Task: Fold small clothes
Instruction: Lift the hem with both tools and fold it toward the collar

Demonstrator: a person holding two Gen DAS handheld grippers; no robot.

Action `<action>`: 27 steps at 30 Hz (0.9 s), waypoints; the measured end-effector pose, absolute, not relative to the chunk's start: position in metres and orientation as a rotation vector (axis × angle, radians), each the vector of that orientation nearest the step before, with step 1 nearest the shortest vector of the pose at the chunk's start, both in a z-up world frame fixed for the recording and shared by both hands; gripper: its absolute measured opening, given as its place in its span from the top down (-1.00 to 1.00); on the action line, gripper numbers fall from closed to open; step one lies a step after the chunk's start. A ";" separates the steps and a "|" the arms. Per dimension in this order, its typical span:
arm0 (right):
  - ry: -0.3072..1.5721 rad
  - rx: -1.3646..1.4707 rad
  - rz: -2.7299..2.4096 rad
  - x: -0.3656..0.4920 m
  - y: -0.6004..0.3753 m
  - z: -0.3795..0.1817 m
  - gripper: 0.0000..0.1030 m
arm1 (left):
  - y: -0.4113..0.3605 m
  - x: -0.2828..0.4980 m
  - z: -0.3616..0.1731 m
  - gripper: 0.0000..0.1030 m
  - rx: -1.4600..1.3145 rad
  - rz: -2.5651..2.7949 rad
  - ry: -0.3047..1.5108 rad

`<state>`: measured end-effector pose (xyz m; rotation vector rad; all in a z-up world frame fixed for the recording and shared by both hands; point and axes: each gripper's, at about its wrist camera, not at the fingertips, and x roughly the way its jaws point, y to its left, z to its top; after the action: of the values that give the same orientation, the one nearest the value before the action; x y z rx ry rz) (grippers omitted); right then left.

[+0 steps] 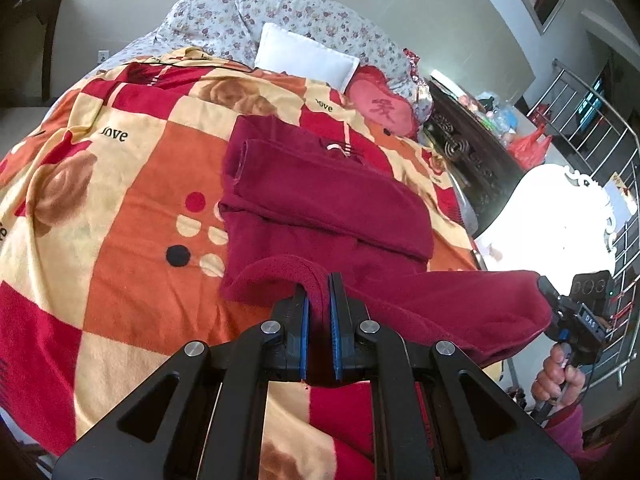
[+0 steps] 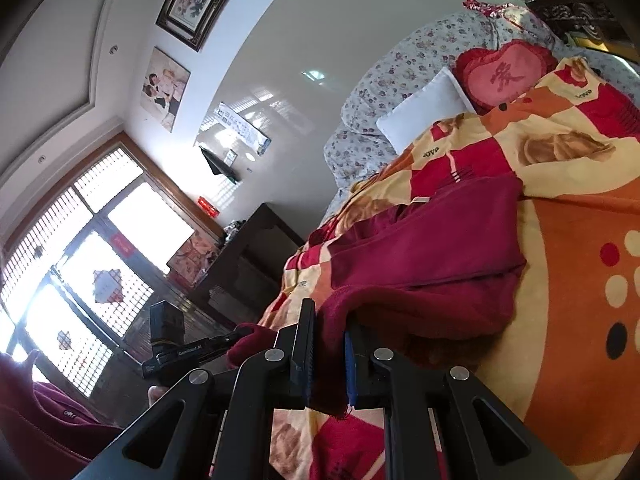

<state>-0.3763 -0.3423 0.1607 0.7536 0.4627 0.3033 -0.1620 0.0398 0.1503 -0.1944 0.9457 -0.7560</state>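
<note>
A dark red fleece garment (image 1: 320,200) lies on the patterned bed blanket (image 1: 120,240), with a sleeve folded across its body. Its near hem is lifted off the bed and stretched between both grippers. My left gripper (image 1: 318,286) is shut on one corner of the hem. The right gripper (image 1: 546,286), held by a person's hand (image 1: 560,376), pinches the other corner at the right. In the right wrist view, my right gripper (image 2: 330,320) is shut on the garment (image 2: 420,248), and the left gripper (image 2: 240,334) grips the far corner.
Floral pillows (image 1: 280,12), a white pillow (image 1: 304,56) and a red heart cushion (image 1: 380,108) lie at the head of the bed. A dark carved cabinet (image 1: 480,160) and a metal railing (image 1: 592,120) stand to the right. A dark dresser (image 2: 248,268) and a window (image 2: 80,260) show beyond the bed's edge.
</note>
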 end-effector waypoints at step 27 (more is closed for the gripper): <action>0.500 0.673 0.196 -0.321 -0.353 0.165 0.78 | 0.009 -0.122 0.147 0.85 -0.119 -0.655 0.907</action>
<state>-0.3213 -0.3532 0.1646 0.6725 0.5002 0.1957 -0.1222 0.0085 0.1472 -0.1192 0.9072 -0.6547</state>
